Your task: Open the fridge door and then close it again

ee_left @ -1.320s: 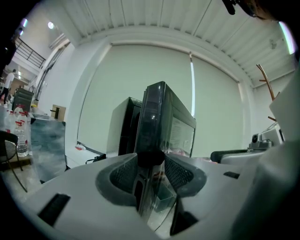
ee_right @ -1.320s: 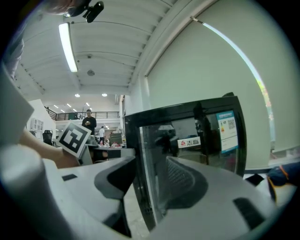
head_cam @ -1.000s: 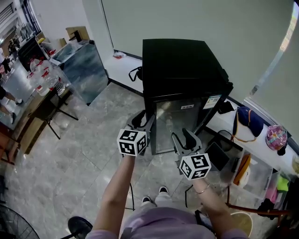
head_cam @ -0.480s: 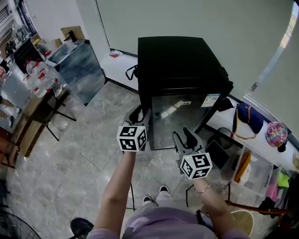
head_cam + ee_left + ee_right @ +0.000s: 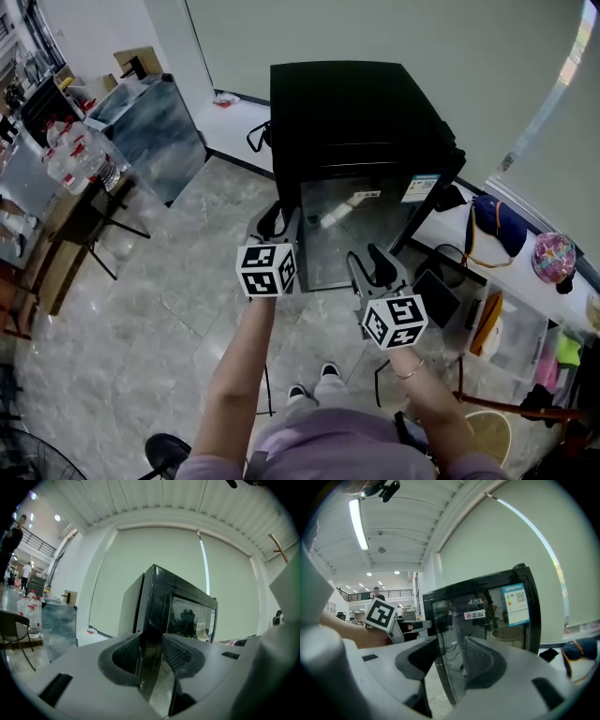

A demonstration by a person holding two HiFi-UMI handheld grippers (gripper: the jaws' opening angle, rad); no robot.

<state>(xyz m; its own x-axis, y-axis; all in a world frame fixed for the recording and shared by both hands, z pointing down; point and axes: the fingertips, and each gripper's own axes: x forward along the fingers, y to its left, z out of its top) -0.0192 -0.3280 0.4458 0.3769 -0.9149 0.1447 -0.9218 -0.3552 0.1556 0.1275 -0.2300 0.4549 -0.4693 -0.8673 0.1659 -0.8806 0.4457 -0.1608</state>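
While the fridge stands against the far wall with nothing yet swung out, the opening step is judged barely begun. Its glass door faces you and sits flush with the cabinet; no gap shows at either side.

The door's left edge is the working feature. Your left gripper is at that edge. Its jaws have just been closing, and the edge stands in the gap between them. The pads are not seen pressing on it, so the grip is recorded as not yet made.

Your right gripper hangs near the front of the glass, to the right of the left one. Its jaws are apart and hold nothing.

Recommendations:
- Push the left gripper further onto the edge, so the ribbed pads bear on both faces.
- Clamp fully before you pull; the glossy edge looks likely to slip under a light pinch.
- Draw toward yourself in an arc about the right side, where the hinge is presumed to be, rather than tugging sideways.
- Keep the gripper level throughout.
- Move the right gripper aside first, as it appears to lie in the door's path.
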